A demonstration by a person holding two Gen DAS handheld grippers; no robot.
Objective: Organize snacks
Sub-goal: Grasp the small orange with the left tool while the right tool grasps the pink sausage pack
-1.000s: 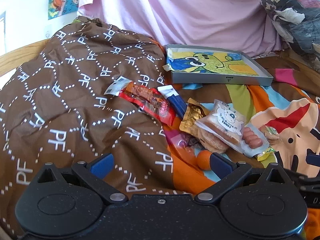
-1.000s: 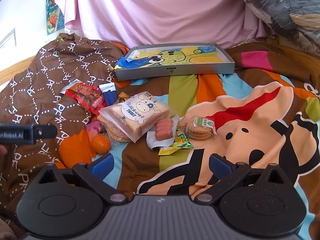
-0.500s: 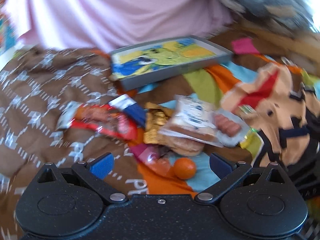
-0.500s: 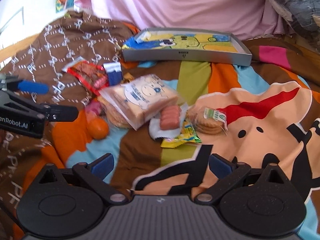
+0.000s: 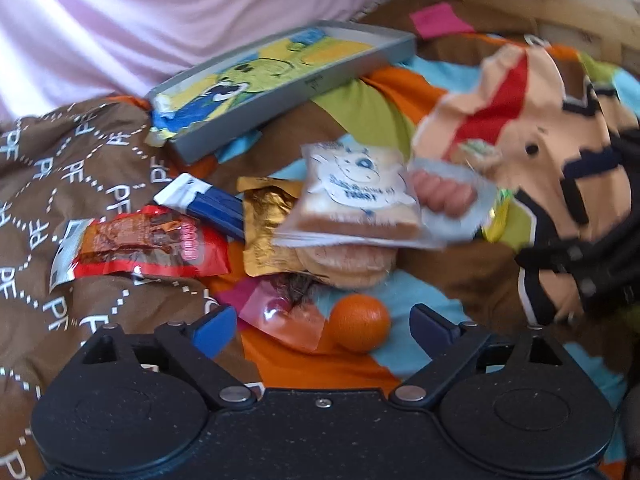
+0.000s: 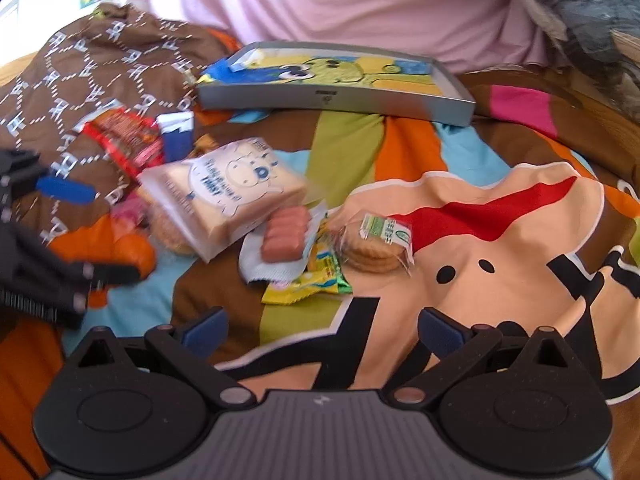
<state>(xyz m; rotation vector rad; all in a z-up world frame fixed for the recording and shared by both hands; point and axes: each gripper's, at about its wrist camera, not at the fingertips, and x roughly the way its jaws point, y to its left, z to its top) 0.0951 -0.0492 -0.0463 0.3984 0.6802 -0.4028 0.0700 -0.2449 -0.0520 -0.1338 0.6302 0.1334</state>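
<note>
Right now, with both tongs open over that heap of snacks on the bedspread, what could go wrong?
The orange sits loose on soft, sloping bedding just ahead of the left tongs; a nudge could roll it away. The toast pack rests on top of other snacks, partly over the sausage pack, so pulling one may drag its neighbours. The two tongs are close together; the right tongs could bump the left ones while reaching.
</note>
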